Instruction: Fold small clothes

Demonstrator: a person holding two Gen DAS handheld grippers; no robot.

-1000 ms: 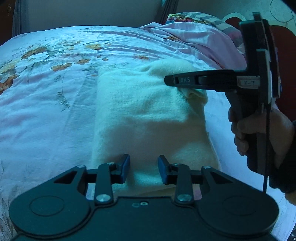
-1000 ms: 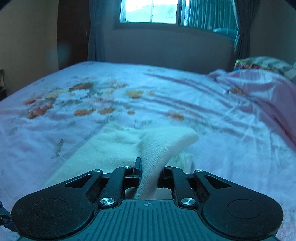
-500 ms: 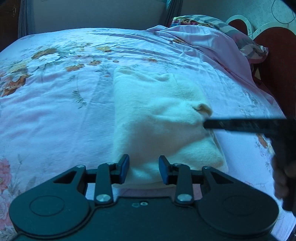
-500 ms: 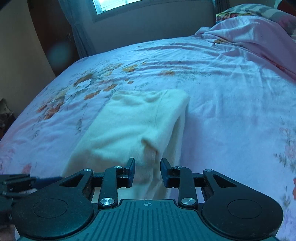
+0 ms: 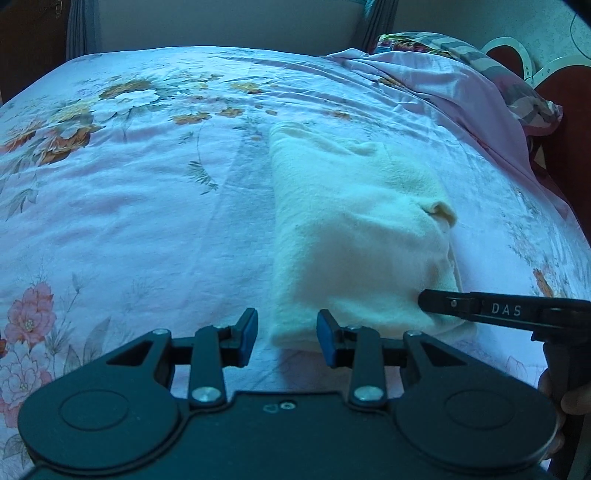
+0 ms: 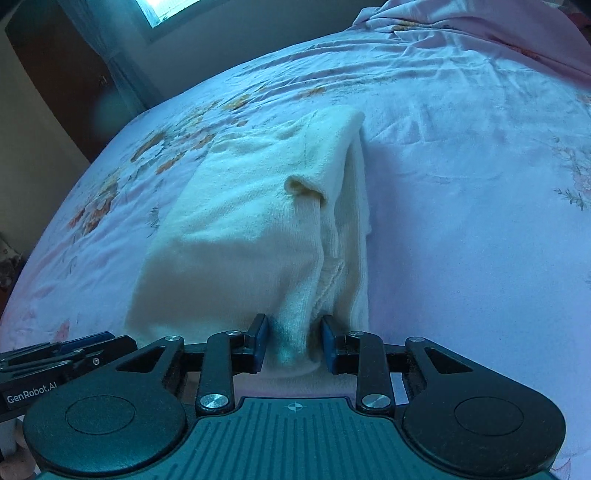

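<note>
A cream knitted garment [image 5: 354, 236] lies folded lengthwise on the flowered bed sheet [image 5: 147, 206]. Its sleeve cuff [image 6: 303, 186] rests on top. My left gripper [image 5: 286, 338] is open at the garment's near left corner, and the pads do not press the cloth. In the right wrist view my right gripper [image 6: 293, 341] straddles a raised fold at the garment's near right edge [image 6: 295, 332]. Its jaws are closing with the cloth between them, and slight gaps still show beside the pads. From the side, the right gripper [image 5: 423, 301] touches that same edge. The left gripper [image 6: 118, 343] shows low on the left.
A crumpled pink blanket [image 5: 436, 92] and a patterned pillow [image 5: 491, 62] lie at the bed's far right. A dark headboard [image 5: 565, 122] stands behind them. A curtained window [image 6: 166, 14] and wall [image 5: 221, 22] close off the far side. A hand [image 5: 569, 406] holds the right gripper's handle.
The right gripper let go of the sleeve it had carried over the garment, and the sleeve now lies flat. It drew back to the garment's near right edge. The left gripper shifted slightly left.
</note>
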